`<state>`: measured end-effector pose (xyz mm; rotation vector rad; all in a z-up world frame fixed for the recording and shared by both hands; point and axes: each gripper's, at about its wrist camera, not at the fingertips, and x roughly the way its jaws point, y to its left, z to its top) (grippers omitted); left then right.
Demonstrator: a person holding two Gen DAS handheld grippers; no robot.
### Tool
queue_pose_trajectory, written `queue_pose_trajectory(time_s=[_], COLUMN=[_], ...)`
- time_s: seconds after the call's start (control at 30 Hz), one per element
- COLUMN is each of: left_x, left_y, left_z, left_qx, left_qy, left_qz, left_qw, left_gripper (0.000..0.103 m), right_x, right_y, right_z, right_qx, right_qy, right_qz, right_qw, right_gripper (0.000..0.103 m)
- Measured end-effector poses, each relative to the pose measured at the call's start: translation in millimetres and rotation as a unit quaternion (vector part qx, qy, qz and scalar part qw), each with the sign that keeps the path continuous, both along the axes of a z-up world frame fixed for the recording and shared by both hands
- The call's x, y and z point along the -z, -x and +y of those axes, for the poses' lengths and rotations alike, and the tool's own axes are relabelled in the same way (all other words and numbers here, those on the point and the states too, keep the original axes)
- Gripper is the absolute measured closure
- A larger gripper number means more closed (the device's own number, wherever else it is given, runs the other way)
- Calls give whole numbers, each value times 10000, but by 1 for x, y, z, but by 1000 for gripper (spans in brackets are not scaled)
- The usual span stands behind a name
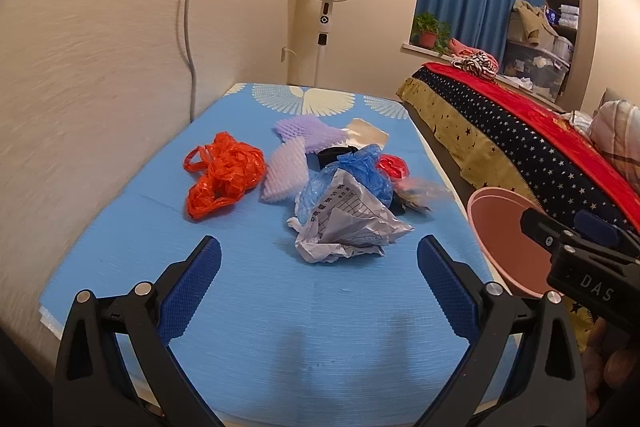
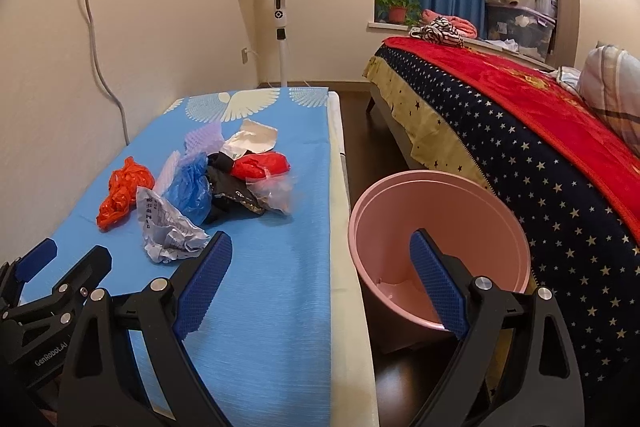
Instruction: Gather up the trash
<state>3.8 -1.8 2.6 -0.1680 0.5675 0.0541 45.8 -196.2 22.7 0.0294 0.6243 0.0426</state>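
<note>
The trash lies heaped mid-table on the blue cloth (image 1: 248, 307): crumpled paper (image 1: 348, 227) nearest, an orange bag (image 1: 222, 179) toward the left edge. The pink bin (image 2: 436, 251) stands off the right edge. Left gripper (image 1: 320, 267) and right gripper (image 2: 320, 267) are both spread, holding nothing.

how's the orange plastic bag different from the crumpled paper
The orange plastic bag is glossy, translucent plastic with loop handles; the crumpled paper is matte white with a printed table grid. The bag lies off to the left, apart from the heap; the paper sits at the heap's near edge against the blue plastic bag. The paper is nearer the left gripper, whose jaws are open. Both are scrunched and lie on the blue mat.
</note>
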Motion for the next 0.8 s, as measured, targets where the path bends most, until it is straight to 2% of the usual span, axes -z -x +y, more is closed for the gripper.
queue_pose_trajectory(time_s=[0.1, 0.23, 0.8], left_x=[1, -1, 0], left_y=[-1, 1, 1], left_z=[0, -4, -5], left_qx=[77, 36, 68], left_qy=[100, -119, -107], left_qz=[73, 43, 49], left_qw=[9999, 9999, 9999], left_gripper=[8, 8, 8], right_x=[-1, -1, 0], right_y=[0, 1, 2], right_z=[2, 3, 5], right_qx=[-25, -70, -96], right_qy=[42, 57, 101], right_qz=[2, 0, 1], right_qw=[10000, 10000, 9999], right_gripper=[14, 14, 14])
